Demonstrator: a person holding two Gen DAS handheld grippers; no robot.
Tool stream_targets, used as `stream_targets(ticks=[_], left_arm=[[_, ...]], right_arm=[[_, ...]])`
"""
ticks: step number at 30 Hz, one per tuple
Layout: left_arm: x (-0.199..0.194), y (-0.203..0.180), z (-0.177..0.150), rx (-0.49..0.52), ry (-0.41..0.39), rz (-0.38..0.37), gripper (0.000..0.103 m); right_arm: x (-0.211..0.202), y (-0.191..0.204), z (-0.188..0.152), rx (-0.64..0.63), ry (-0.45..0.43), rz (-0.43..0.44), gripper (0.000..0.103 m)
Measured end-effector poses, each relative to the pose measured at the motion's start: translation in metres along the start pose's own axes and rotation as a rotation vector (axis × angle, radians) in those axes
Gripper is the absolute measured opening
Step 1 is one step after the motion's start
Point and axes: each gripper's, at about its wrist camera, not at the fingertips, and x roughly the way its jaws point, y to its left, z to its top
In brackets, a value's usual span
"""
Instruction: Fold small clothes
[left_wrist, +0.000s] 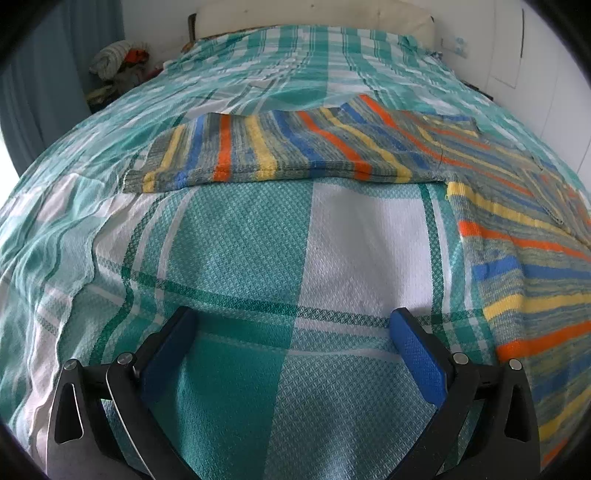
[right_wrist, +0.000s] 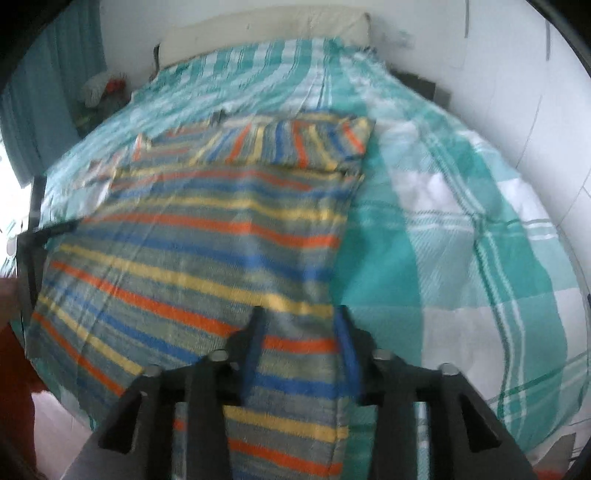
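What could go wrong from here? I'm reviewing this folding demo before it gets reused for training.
1. The striped sweater has one sleeve folded over its top, the other sleeve still spread sideways; pulling the body could undo the fold.
2. The right tongs are open over the sweater's lower right edge and could pinch the checked bedsheet too.
3. The left tongs are open over bare sheet, so nothing holds that side.

A: Sweater (right_wrist: 199, 236) position?
B: Flat on bed (left_wrist: 236, 251). One sleeve (left_wrist: 280, 151) stretched out sideways, other folded across the chest.
A: Behind it?
B: Pillow (left_wrist: 314, 18) at the head; clothes pile (left_wrist: 118, 62) beside bed, far left.
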Motion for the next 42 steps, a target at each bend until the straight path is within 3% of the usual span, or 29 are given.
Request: stream_targets(ticks=[9, 27, 42], left_arm=[[0.0, 0.0, -0.001, -0.001, 0.0, -0.001, 0.103], [-0.001, 0.0, -0.001, -0.001, -0.001, -0.001, 0.103], [-0.001, 0.001, -0.001, -0.001, -0.001, -0.001, 0.103]], right_arm=[[0.002, 0.005, 0.011, 0.011, -0.049, 0.037, 0.048], [-0.011, 0.01, 0.008, -0.034, -0.108, 0.009, 0.049], [-0.009, 0.012, 0.004, -0.039, -0.093, 0.016, 0.049]])
